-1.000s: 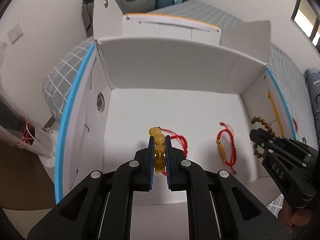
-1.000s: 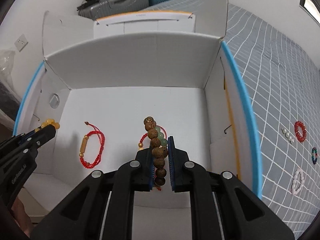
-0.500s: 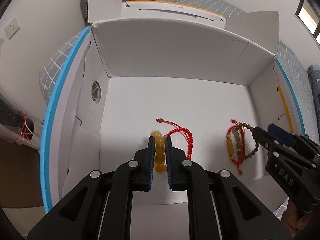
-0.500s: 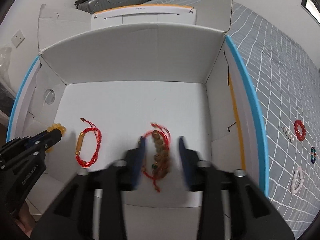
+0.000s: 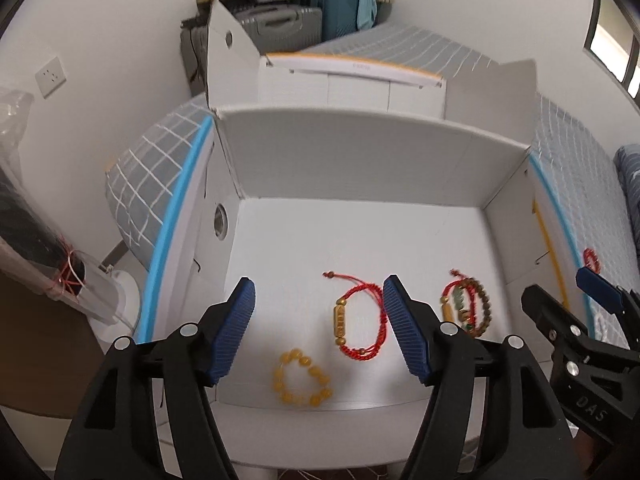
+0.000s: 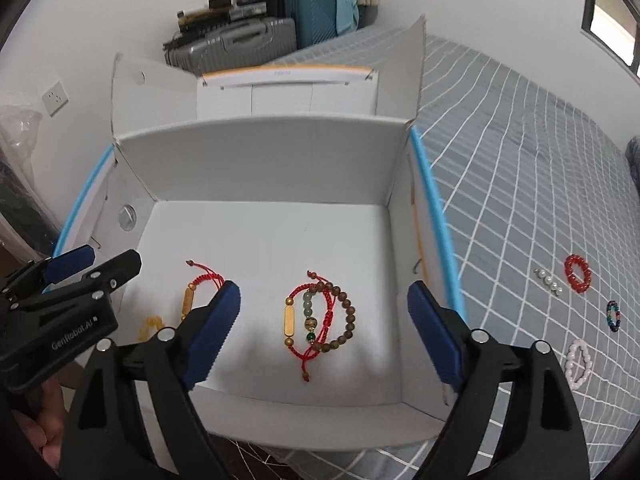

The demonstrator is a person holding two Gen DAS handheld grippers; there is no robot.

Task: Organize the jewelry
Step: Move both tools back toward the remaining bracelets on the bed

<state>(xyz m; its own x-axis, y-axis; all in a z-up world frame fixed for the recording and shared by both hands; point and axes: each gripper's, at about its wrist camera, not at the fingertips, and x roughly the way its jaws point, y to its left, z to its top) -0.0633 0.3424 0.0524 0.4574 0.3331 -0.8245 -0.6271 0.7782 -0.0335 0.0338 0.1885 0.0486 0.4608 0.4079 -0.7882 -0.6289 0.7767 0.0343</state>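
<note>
Four bracelets (image 6: pixel 320 320) lie flat in the white box (image 6: pixel 264 152)

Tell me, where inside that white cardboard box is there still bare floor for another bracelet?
The box floor is bare across its far half, below the back wall. The near strip is crowded: yellow bead bracelet, red cord bracelet with gold tube, and brown wooden bead bracelet lying over a second red cord one.

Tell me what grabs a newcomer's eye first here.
The white box on the grey bed, with bracelets on its floor: a yellow bead bracelet near the front, a red cord bracelet and a tangled cord-and-wood pile. More jewelry waits on the bedspread to the right.
</note>
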